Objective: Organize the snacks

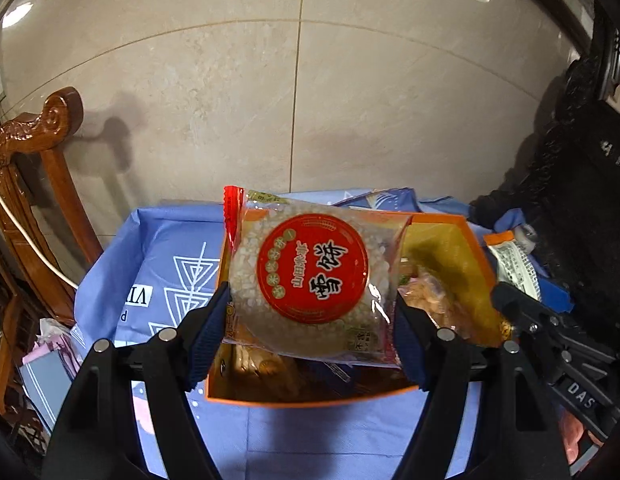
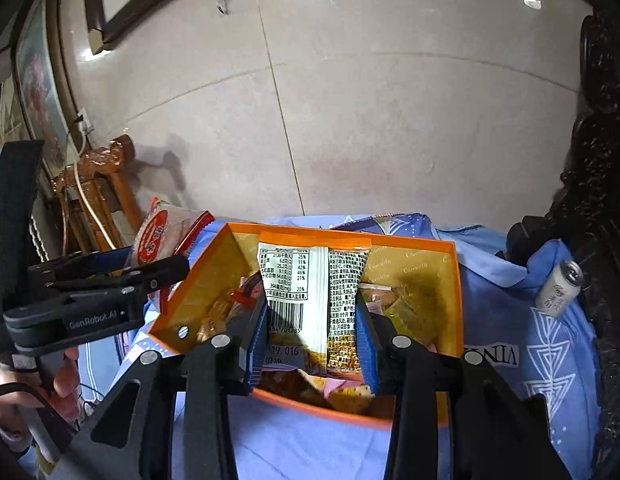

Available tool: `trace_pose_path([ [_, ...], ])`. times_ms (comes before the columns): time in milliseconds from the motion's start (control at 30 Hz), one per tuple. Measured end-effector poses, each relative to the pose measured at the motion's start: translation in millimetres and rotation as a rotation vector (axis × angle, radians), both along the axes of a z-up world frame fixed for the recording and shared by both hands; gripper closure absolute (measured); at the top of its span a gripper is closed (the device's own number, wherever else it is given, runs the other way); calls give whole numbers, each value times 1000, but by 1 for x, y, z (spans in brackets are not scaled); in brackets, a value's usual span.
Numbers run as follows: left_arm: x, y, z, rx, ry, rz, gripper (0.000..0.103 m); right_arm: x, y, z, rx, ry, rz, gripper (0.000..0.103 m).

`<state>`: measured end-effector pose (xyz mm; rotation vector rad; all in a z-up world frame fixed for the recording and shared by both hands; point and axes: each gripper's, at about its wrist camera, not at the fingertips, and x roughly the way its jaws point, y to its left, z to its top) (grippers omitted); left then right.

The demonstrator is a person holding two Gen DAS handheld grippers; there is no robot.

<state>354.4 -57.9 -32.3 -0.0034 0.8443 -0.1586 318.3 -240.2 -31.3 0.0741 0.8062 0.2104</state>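
My left gripper [image 1: 310, 332] is shut on a clear rice-cracker packet [image 1: 310, 276] with a round red label, held above the orange box [image 1: 476, 248]. The same packet [image 2: 159, 236] shows in the right wrist view, left of the box. My right gripper [image 2: 312, 344] is shut on a white and orange snack packet [image 2: 310, 280] with a barcode, held over the orange box [image 2: 454, 276]. Several snacks [image 2: 346, 396] lie inside the box. In the left wrist view the right gripper's black finger [image 1: 518, 304] and its packet [image 1: 510, 260] show at the right.
The box stands on a blue patterned cloth [image 2: 550, 340] over a table. A small white can [image 2: 560, 288] lies at the right on the cloth. A carved wooden chair [image 1: 33, 184] stands at the left. A dark carved cabinet [image 2: 606, 160] is on the right, a tiled wall behind.
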Motion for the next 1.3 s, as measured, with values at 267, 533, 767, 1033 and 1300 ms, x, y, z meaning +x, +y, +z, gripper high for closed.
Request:
trace_pose_path([
  [267, 9, -3, -18, 88, 31, 50, 4, 14, 3, -12, -47, 56, -79, 8],
  [533, -18, 6, 0, 53, 36, 60, 4, -15, 9, -1, -20, 103, -99, 4],
  [767, -48, 12, 12, 53, 28, 64, 4, -44, 21, 4, -82, 126, -114, 4],
  [1033, -79, 20, 21, 34, 16, 70, 4, -70, 26, 17, -114, 114, -128, 4],
  [1300, -109, 19, 31, 40, -4, 61, 4, -96, 27, 28, -107, 94, -131, 4],
])
